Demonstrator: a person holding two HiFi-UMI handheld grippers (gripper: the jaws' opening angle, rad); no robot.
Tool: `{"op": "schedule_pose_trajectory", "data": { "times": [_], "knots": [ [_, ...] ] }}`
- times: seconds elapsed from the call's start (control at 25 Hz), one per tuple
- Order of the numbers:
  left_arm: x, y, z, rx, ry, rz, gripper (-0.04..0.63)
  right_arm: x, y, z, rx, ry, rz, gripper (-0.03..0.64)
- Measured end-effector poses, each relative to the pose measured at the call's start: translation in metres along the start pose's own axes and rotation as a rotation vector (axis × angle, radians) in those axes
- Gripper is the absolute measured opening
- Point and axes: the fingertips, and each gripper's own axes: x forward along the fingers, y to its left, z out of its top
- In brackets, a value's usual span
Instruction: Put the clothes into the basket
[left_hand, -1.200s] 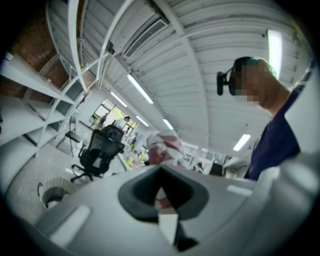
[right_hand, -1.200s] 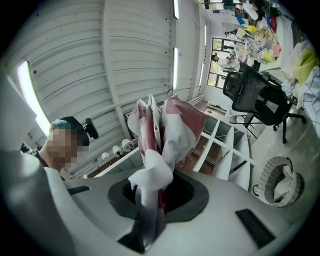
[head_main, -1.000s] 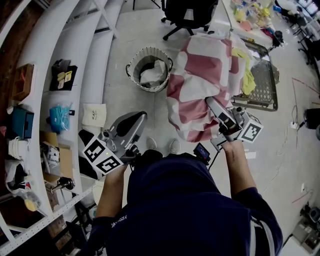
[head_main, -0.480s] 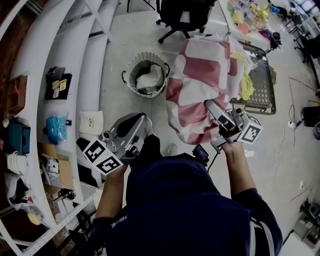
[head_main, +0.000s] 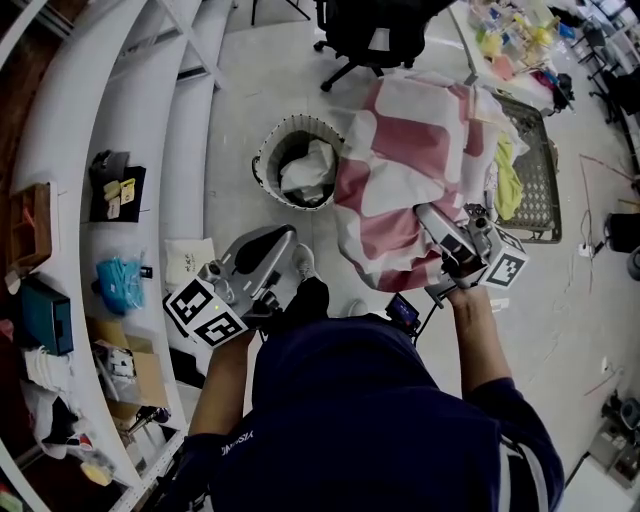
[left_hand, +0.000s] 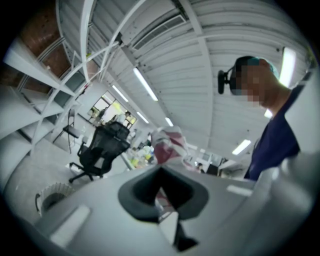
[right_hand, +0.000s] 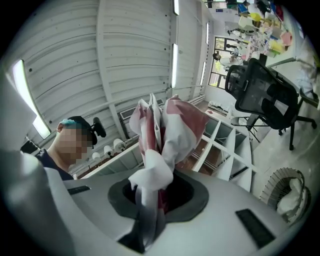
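Note:
A round woven basket (head_main: 272, 140) stands on the floor ahead with a white garment (head_main: 305, 168) in it. My right gripper (head_main: 427, 213) is shut on a big pink and white checked cloth (head_main: 410, 150), which hangs in front of me to the right of the basket. In the right gripper view the cloth (right_hand: 170, 130) bunches up out of the right gripper (right_hand: 152, 200), with the basket (right_hand: 287, 192) low at the right. My left gripper (head_main: 281, 238) is shut with nothing in it, just short of the basket. The left gripper view shows the left gripper (left_hand: 161, 195), the cloth (left_hand: 167, 142) and the basket (left_hand: 50, 197).
White shelving (head_main: 120, 130) with boxes and small items runs along the left. A black office chair (head_main: 375, 30) stands beyond the basket. A wire rack (head_main: 535, 170) with a yellow cloth (head_main: 507, 165) sits to the right, by a cluttered table (head_main: 510, 30).
The basket and the shelves have slid down the head view, closer to me. Both grippers have come forward with me, the right one still holding the cloth.

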Motion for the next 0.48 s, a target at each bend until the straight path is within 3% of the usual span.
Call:
{"op": "schedule_pose_trajectory", "data": {
  "times": [0.48],
  "knots": [
    [-0.005, 0.107, 0.032, -0.068, -0.002, 0.011, -0.008, 0.084, -0.086, -0.004, 0.02, 0.073, -0.101, 0.063]
  ]
}}
